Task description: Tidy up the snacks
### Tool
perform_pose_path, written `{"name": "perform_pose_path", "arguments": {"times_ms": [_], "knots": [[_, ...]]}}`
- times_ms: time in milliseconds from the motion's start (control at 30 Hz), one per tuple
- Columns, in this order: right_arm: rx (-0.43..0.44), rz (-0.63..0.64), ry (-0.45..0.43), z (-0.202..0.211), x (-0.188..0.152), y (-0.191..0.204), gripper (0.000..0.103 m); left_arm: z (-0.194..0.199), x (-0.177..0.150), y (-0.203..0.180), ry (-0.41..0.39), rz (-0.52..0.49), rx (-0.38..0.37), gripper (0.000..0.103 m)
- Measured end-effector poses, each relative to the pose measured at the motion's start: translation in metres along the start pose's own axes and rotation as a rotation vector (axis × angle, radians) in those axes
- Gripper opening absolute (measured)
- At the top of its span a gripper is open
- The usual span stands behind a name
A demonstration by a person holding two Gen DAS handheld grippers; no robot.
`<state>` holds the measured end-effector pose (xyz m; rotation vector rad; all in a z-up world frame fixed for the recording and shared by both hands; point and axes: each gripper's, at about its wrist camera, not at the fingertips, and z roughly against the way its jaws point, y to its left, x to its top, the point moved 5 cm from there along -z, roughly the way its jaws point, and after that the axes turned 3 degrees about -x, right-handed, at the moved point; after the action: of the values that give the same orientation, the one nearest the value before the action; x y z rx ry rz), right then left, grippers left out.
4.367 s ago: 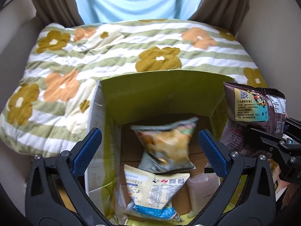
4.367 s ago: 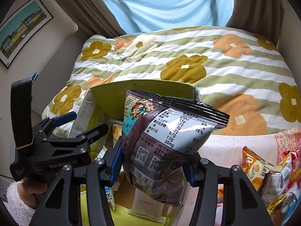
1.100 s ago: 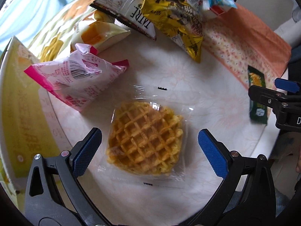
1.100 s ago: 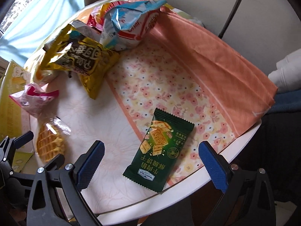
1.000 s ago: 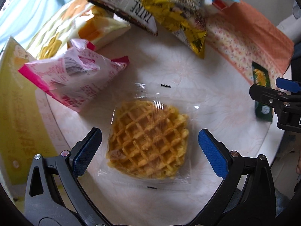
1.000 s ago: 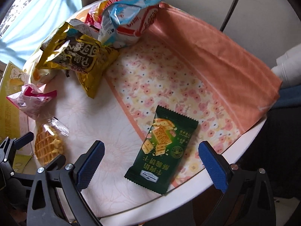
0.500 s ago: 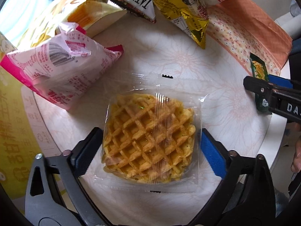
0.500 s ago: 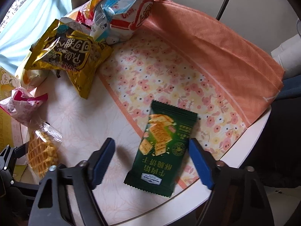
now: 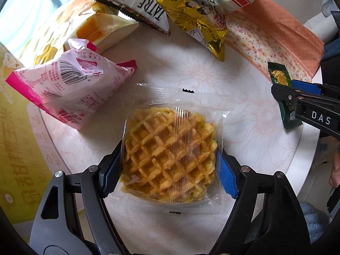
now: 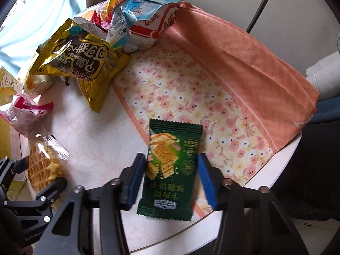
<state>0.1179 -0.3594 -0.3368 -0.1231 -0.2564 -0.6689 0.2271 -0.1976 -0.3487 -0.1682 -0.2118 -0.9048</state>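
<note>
Left wrist view: the left gripper (image 9: 170, 170) is seen at the bottom centre of the frame, its blue pads pressed against both sides of the clear-wrapped waffle (image 9: 170, 155), which is clasped between them on the white round table (image 9: 244, 110). To the upper left of the waffle a pink and white packet (image 9: 72, 89) is lying on the table, and along the top edge a white-and-black bag (image 9: 138, 2) and a gold bag (image 9: 197, 14) are piled. A yellow cardboard box (image 9: 14, 148) is seen at the far left edge.

In the right wrist view, the right gripper (image 10: 170, 182) is placed low in the centre of the frame, with the green cracker packet (image 10: 172, 170) lying flat between its blue pads. The pads are drawn in just beside the packet's two long edges; whether they are pressing on it cannot be told. The upper end of the packet is resting on the floral orange cloth (image 10: 212, 85) that is spread over the right half of the table. A red, white and blue bag (image 10: 144, 21) is propped at the upper centre.
</note>
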Motion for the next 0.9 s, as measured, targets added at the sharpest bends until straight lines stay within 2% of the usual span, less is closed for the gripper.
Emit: {"name": "perform_pose_path", "arguments": {"times_ms": [67, 300, 500, 633, 900], "knots": [[0.000, 0.009, -0.003, 0.000, 0.000, -0.003, 0.043, 0.005, -0.008, -0.005, 0.000, 0.009, 0.004, 0.075], [0.042, 0.024, -0.013, 0.003, 0.001, -0.007, 0.041, 0.012, -0.007, -0.010, -0.001, 0.050, 0.022, 0.074], [0.090, 0.067, -0.055, 0.029, 0.012, -0.009, 0.041, 0.036, -0.002, -0.018, -0.035, 0.098, 0.037, 0.074], [0.126, 0.119, -0.104, 0.057, 0.024, -0.010, 0.041, 0.061, 0.007, -0.023, -0.085, 0.136, 0.063, 0.074], [0.214, 0.267, -0.226, 0.120, 0.050, 0.001, 0.041, 0.132, 0.014, -0.023, -0.229, 0.286, 0.135, 0.074]]}}
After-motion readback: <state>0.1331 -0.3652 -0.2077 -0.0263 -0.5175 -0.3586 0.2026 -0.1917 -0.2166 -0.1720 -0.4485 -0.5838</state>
